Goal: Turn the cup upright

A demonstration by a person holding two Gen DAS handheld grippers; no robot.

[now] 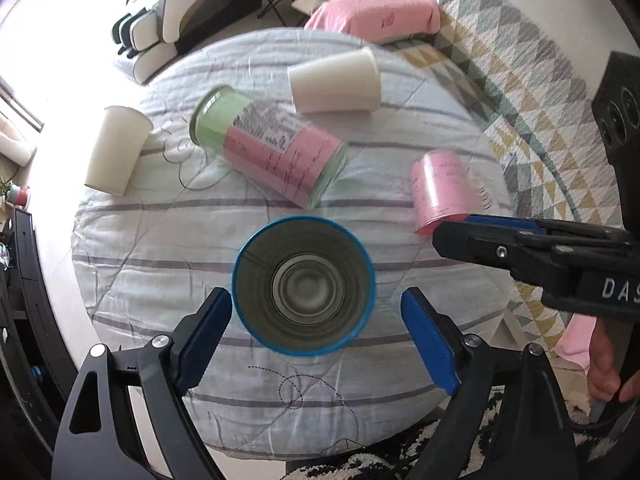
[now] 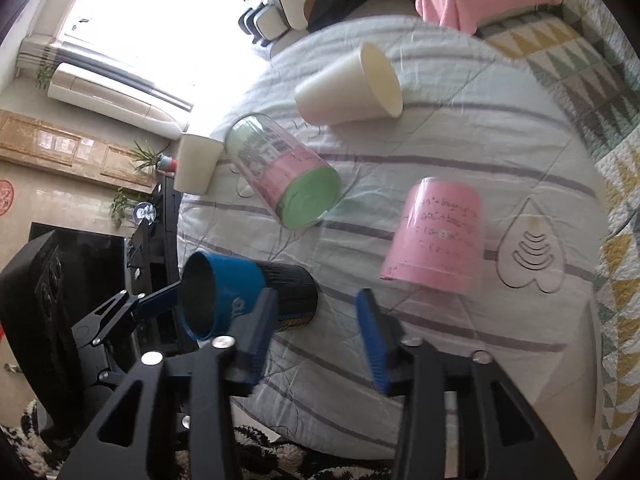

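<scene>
Striped bed quilt (image 1: pixel 160 264): blue-rimmed metal cup (image 1: pixel 304 292) lying sideways, unflipped; left gripper (image 1: pixel 316 332) fingers spread, flanking it; right gripper (image 2: pixel 316 332) fingers spread, empty.

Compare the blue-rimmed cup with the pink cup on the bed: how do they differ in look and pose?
1. The blue-rimmed cup is opaque, blue and black; the pink cup is clear with a pink handwritten sheet inside.
2. The blue-rimmed cup lies on its side; the pink cup stands mouth down.
3. The blue-rimmed cup sits between the open fingers of the left gripper; the pink cup lies ahead of the right gripper, ungripped.
Both rest on the striped quilt.
</scene>
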